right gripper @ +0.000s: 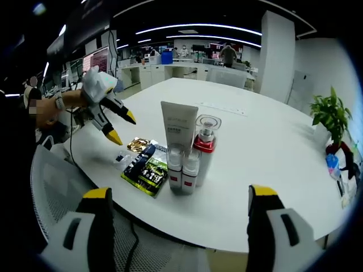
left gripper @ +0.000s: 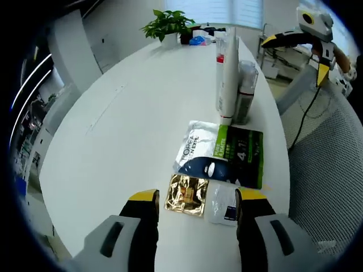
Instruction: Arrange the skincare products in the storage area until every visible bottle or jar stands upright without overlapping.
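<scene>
Standing upright ahead of the right hand-held gripper (right gripper: 178,218): one tube (right gripper: 179,126), one red-collared bottle (right gripper: 205,146), two small bottles (right gripper: 182,170). Four flat sachets (left gripper: 224,156) lie on the tabletop (left gripper: 125,130) just ahead of the left hand-held gripper (left gripper: 198,212). Both hand-held grippers have jaws apart, empty.

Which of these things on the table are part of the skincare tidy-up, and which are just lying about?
Job items:
white tube
red-collared pump bottle
two small white bottles
green sachet
white-and-blue sachet
gold sachet
clear packet

Lying about:
potted plant
blue object beside it
mesh chair
</scene>
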{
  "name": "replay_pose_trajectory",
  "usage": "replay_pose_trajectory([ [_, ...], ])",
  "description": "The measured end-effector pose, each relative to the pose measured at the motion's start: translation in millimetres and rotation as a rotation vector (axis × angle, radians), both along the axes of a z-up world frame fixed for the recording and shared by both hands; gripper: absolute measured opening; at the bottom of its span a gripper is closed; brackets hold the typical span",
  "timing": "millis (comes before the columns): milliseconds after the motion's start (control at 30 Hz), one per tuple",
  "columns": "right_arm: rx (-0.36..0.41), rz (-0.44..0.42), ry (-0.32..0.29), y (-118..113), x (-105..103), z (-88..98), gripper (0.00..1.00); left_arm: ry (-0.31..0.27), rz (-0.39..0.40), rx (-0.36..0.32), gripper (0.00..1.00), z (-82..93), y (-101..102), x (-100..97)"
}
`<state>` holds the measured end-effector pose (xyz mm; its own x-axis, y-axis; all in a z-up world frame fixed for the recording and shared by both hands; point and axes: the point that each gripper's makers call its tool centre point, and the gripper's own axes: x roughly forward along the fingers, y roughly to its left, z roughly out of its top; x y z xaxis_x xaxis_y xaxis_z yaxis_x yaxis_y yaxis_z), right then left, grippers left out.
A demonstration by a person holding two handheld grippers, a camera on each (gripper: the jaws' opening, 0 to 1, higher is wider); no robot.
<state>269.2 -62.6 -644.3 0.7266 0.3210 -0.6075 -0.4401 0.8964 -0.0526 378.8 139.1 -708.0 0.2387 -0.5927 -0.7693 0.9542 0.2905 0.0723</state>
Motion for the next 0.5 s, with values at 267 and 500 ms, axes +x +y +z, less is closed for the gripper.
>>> replay_pose_trajectory([
  [267, -0.008, 0.030, -0.011, -2.8, 2.9, 0.5, 1.00, -0.094, 0.128, -0.089, 0.75, 37.8, 15.9, -14.8],
  [500, -0.017, 0.062, -0.013, -0.1, 4.5, 1.0, 1.00, -0.098, 0.286, -0.201, 0.85, 64.1, 39.0, -35.9],
])
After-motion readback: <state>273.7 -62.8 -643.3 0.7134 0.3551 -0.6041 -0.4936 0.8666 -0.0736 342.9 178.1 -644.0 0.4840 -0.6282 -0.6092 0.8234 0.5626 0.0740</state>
